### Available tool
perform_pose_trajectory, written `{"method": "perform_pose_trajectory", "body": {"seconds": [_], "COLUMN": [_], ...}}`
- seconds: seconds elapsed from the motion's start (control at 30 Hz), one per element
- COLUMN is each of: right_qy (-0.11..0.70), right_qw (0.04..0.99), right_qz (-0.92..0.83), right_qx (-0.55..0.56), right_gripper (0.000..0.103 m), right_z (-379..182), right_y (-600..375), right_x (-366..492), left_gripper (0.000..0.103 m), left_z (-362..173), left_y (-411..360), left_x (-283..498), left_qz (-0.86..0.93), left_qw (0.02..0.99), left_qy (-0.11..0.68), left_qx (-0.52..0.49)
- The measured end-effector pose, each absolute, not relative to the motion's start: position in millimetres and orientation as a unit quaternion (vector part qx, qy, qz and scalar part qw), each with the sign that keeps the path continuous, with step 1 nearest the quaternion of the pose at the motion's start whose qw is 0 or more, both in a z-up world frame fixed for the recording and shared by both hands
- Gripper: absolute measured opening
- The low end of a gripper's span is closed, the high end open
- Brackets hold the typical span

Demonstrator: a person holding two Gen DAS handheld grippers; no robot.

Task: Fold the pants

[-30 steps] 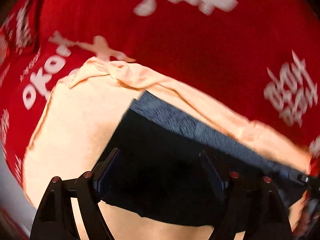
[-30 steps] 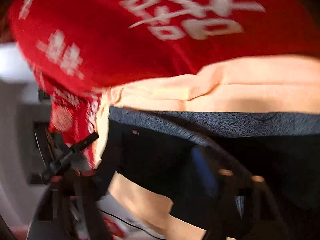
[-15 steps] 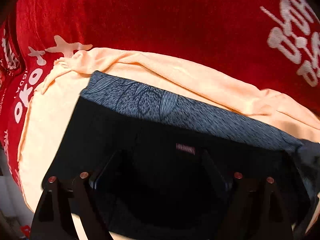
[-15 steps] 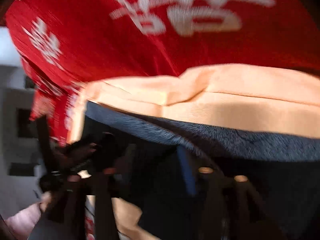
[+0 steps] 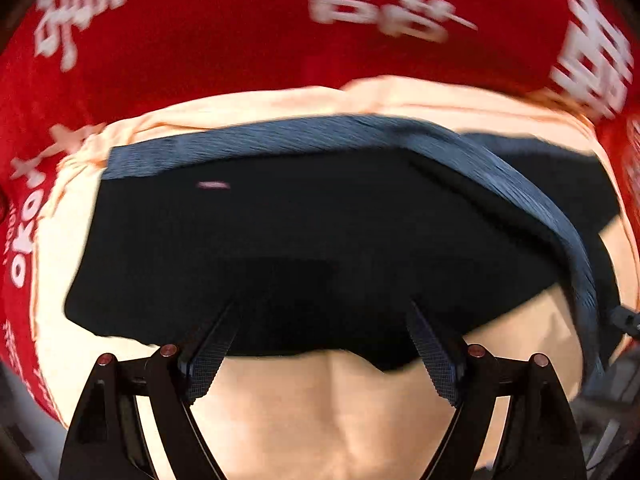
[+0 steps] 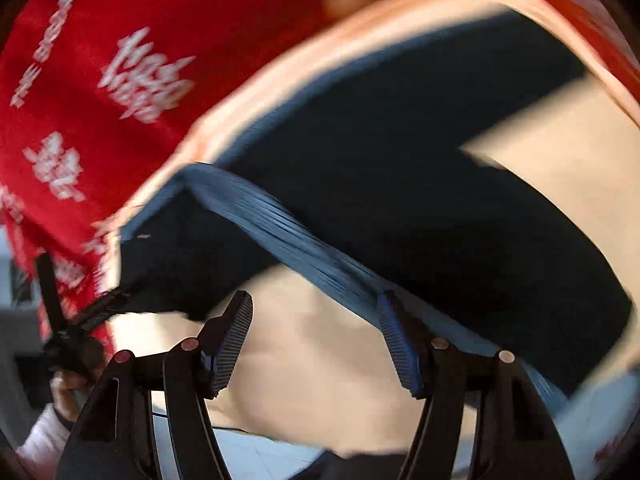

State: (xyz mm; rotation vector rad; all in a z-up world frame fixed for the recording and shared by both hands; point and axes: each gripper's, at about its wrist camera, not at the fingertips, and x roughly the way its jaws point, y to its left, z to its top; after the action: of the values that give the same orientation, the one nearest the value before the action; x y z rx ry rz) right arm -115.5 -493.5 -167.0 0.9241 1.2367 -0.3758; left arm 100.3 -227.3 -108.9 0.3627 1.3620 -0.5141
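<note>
Black pants [image 5: 304, 248] with a blue-grey patterned waistband [image 5: 500, 184] lie on a peach cloth [image 5: 320, 412]. In the left wrist view my left gripper [image 5: 320, 320] is open, its fingers spread just above the near edge of the black fabric. In the right wrist view the pants [image 6: 420, 152] show with the waistband [image 6: 304, 236] folded over and running diagonally. My right gripper [image 6: 316, 316] is open, with the waistband end beside its right finger [image 6: 396, 340]; I cannot tell whether they touch. The left gripper tool [image 6: 76, 320] shows at the left edge there.
The peach cloth [image 6: 320, 360] lies on a red cloth with white lettering [image 5: 224, 32], also seen in the right wrist view [image 6: 100, 80]. A pale floor or table surface [image 6: 260, 460] shows below the cloth edge. The views are motion-blurred.
Both grippers have pulled back toward the near edge of the pants. The waistband at the right has been folded over diagonally. The right gripper's jaws now stand clearly open.
</note>
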Motion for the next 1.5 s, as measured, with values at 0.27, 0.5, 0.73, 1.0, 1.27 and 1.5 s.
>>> {"method": "perform_pose_trajectory", "body": {"seconds": [0.27, 0.5, 0.73, 1.0, 1.27, 1.5], "right_qy": [0.558, 0.571, 0.541, 0.557, 0.535, 0.486], "right_qw": [0.662, 0.651, 0.656, 0.656, 0.684, 0.749], "right_qz": [-0.266, -0.262, -0.198, -0.123, -0.076, -0.051], "right_qx": [0.423, 0.427, 0.487, 0.495, 0.491, 0.448], "right_gripper": [0.069, 0.069, 0.069, 0.028, 0.005, 0.004], "right_z": [-186, -216, -239, -249, -200, -126], "right_y": [-504, -522, -541, -539, -571, -647], "right_x": [-224, -269, -284, -282, -262, -204], "left_gripper": [0.086, 0.086, 0.086, 0.085, 0.023, 0.023], "left_z": [-91, -119, -141, -157, -142, -90], "left_y": [-278, -362, -411, -437, -443, -464], "left_x": [26, -17, -37, -50, -37, -1], "left_qz": [-0.340, -0.377, -0.364, -0.325, -0.323, -0.332], "left_qw": [0.690, 0.648, 0.632, 0.627, 0.615, 0.637], "left_qy": [0.621, 0.651, 0.672, 0.691, 0.710, 0.691], "left_qx": [0.148, 0.121, 0.130, 0.154, 0.117, 0.080]}}
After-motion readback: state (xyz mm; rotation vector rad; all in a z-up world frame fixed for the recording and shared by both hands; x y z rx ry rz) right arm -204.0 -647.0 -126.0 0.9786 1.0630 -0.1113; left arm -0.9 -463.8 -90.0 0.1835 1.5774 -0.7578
